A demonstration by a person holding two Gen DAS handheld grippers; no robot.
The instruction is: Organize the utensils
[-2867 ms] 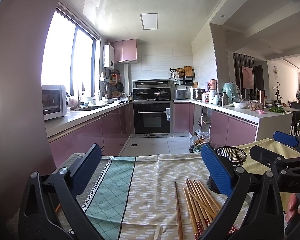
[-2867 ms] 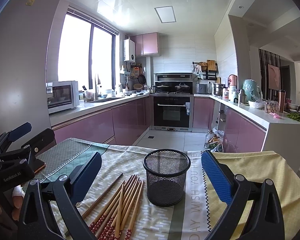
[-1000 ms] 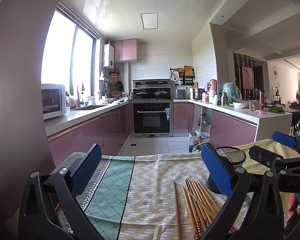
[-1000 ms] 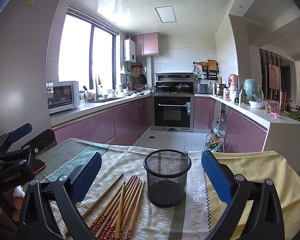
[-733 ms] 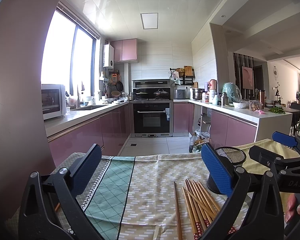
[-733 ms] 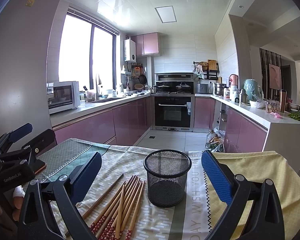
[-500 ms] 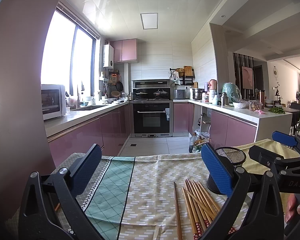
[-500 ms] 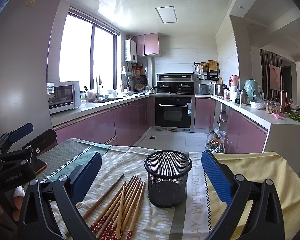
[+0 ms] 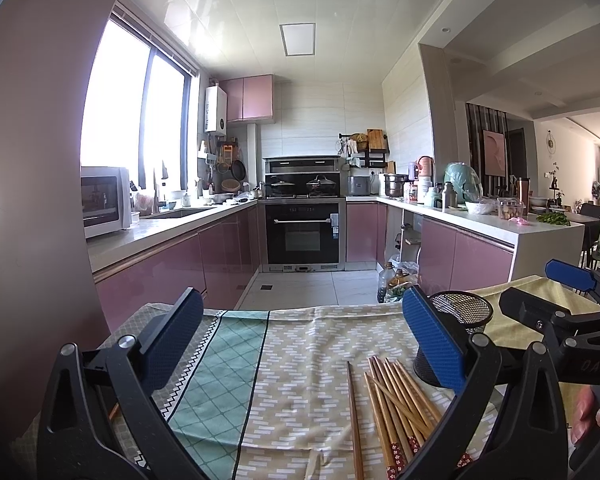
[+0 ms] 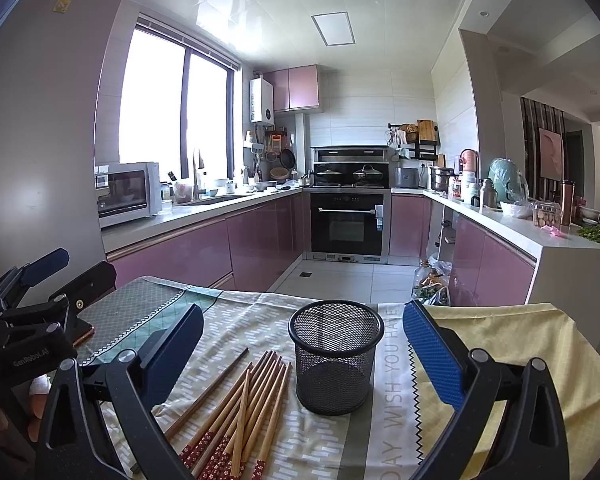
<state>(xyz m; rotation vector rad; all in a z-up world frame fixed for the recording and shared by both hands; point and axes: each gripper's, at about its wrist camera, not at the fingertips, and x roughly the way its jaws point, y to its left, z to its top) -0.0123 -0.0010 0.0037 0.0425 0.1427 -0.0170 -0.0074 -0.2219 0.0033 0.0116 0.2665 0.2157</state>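
Note:
A bundle of wooden chopsticks [image 10: 240, 408] with red patterned ends lies on the tablecloth, just left of an upright black mesh cup [image 10: 335, 356] that holds nothing. My right gripper [image 10: 300, 344] hovers open above them, its blue pads wide apart around the cup and the sticks. In the left wrist view the same chopsticks [image 9: 392, 404] lie at lower right, with the mesh cup [image 9: 460, 320] partly hidden behind a blue pad. My left gripper [image 9: 300, 332] is open over bare cloth, left of the sticks.
The patterned tablecloth [image 9: 300, 380] covers the table, green at left and yellow [image 10: 508, 344] at right. The other gripper [image 9: 572, 320] and a hand [image 9: 592, 412] sit at the right edge. Beyond the table's far edge are a tiled floor and pink kitchen cabinets [image 10: 228, 252].
Almost nothing differs: both grippers stay open and hover in place, with only a slight drift of the views. The chopsticks and cup have not moved.

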